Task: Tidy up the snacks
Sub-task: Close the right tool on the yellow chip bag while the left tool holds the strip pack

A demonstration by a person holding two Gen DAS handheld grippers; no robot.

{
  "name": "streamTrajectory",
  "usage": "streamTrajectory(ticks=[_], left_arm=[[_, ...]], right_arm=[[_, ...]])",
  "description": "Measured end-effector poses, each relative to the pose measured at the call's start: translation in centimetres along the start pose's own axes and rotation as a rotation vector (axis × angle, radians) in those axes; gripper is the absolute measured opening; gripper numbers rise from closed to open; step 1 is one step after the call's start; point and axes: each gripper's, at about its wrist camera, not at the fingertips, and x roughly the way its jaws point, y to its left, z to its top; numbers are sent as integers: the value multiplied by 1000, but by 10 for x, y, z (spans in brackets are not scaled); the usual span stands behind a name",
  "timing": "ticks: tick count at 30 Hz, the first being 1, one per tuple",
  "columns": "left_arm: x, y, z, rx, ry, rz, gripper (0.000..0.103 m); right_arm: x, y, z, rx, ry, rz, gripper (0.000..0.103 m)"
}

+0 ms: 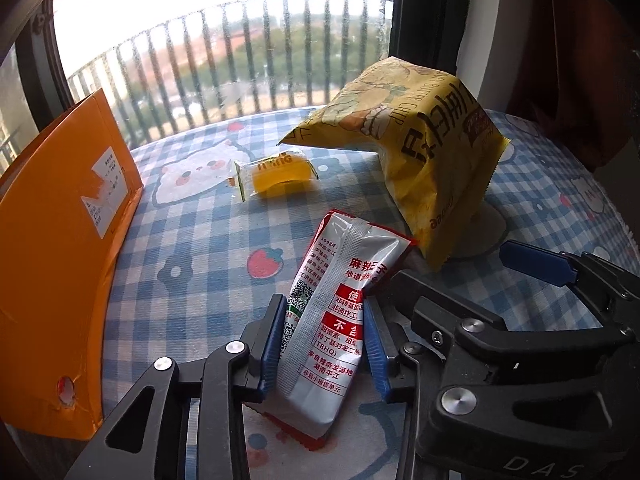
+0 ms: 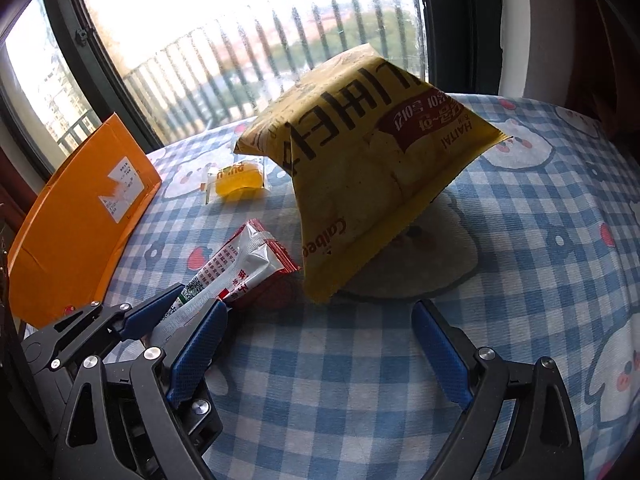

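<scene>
Left gripper [image 1: 322,344] clenched on the red-and-silver snack packet [image 1: 336,320] lying on the checked tablecloth [image 2: 360,380] beside the orange box [image 1: 60,208], right gripper [image 2: 316,354] released and empty just before the yellow chip bag [image 2: 360,168].

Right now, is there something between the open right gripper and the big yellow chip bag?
Nothing visible. Only bare checked tablecloth lies between the right gripper and the yellow chip bag. The red-and-silver snack pack, held in the left gripper, is off to its left side.
</scene>
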Motion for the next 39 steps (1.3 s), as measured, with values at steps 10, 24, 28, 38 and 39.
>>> streamTrajectory(ticks=[10, 24, 28, 38, 39], left_arm=[[-30, 3, 19, -34, -66, 71, 36], [-24, 4, 62, -106, -109, 106, 36], [-8, 9, 66, -120, -82, 117, 36], [18, 16, 59, -134, -27, 111, 35], [17, 16, 58, -136, -24, 101, 35]], right_arm=[[-27, 10, 19, -44, -81, -21, 95], [-39, 14, 68, -173, -174, -93, 95], [-27, 16, 77, -230, -176, -112, 95], [21, 8, 81, -277, -110, -150, 99], [22, 7, 81, -274, -115, -148, 101]])
